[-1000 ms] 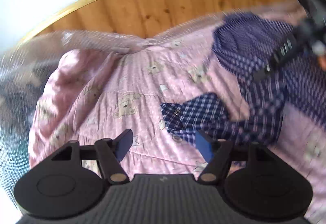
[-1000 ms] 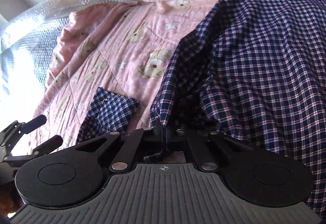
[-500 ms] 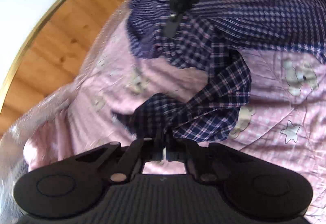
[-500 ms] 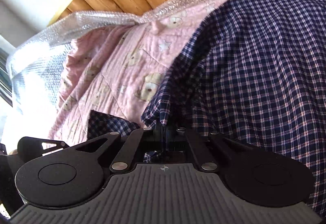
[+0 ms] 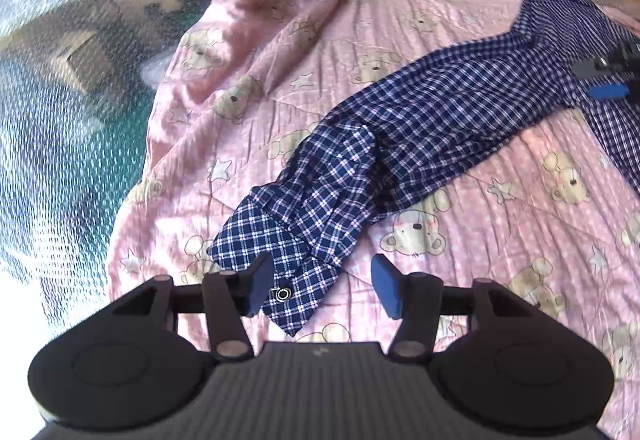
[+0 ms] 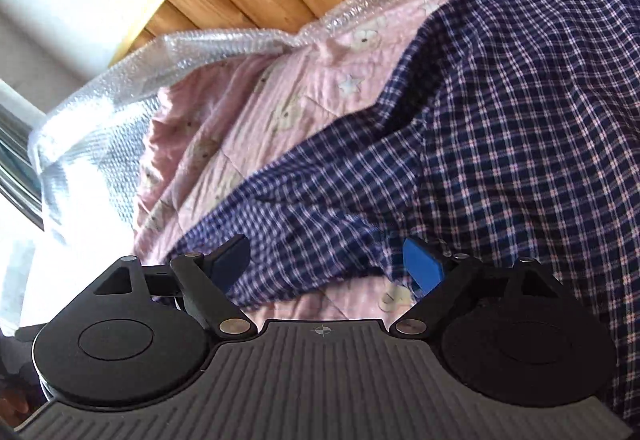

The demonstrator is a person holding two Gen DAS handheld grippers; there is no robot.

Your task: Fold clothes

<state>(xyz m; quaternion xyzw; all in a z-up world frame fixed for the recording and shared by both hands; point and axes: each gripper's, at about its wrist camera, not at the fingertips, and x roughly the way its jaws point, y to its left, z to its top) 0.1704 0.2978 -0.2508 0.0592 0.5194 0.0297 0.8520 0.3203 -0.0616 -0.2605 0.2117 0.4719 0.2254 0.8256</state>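
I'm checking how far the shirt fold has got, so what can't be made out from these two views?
- Left wrist view: the plaid shirt body runs off the right edge; only the sleeve shows whole.
- Left wrist view: the right gripper is cut by that edge.
- Right wrist view: the sleeve near the open right gripper is motion-blurred; the shirt's far side is out of frame.

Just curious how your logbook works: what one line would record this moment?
left gripper: open, over cuff | right gripper: open | shirt: sleeve stretched out on quilt
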